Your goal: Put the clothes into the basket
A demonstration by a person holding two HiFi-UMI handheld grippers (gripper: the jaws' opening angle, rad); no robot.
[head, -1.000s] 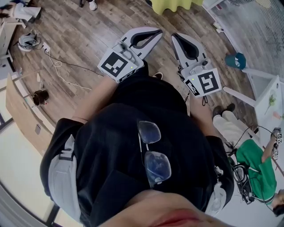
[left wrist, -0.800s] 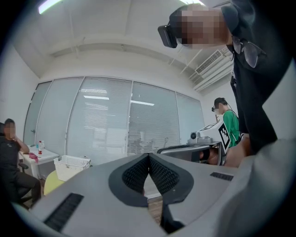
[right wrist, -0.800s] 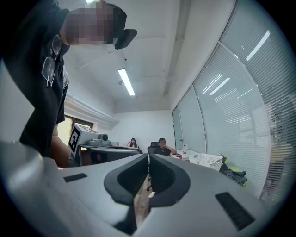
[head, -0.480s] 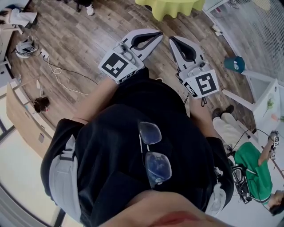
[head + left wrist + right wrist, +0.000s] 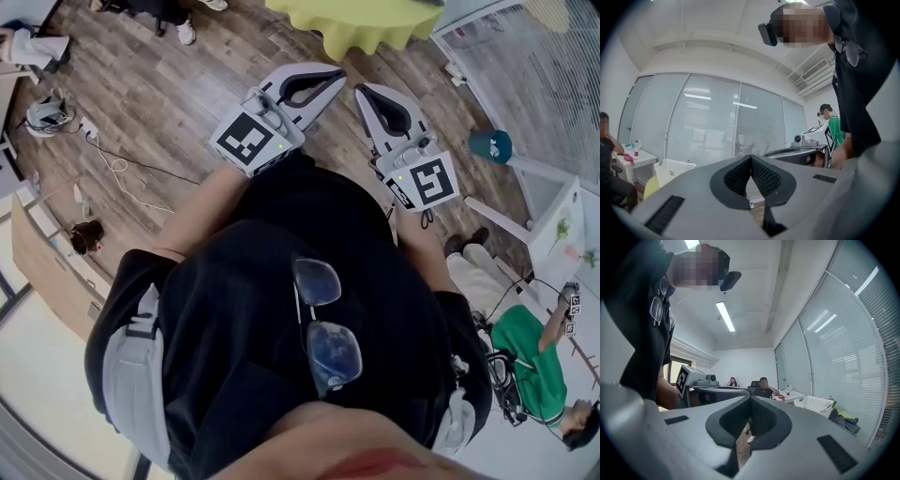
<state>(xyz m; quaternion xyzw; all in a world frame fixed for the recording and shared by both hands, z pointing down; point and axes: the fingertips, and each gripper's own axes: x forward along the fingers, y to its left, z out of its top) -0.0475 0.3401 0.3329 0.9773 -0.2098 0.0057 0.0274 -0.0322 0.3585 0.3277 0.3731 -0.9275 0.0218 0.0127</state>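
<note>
my left gripper (image 5: pixel 751 158): jaws shut, holding nothing | my right gripper (image 5: pixel 750 399): shut too, empty | white basket (image 5: pixel 818 404): well ahead by the glass wall (image 5: pixel 843 343), dark clothes (image 5: pixel 846 422) heaped just beside it | right hand looks nearer (I think)

Grey left gripper (image 5: pixel 330 79) and right gripper (image 5: pixel 364 93) bear black-and-white square markers; white latticed basket (image 5: pixel 816 404); brown wood-grain floor (image 5: pixel 159 84); yellow-green cloth (image 5: pixel 361 23).

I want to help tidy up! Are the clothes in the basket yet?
Not yet. The left gripper and right gripper are both shut and empty. Nothing looks done: dark clothes lie near the white basket, waiting to be picked up and dropped in.
</note>
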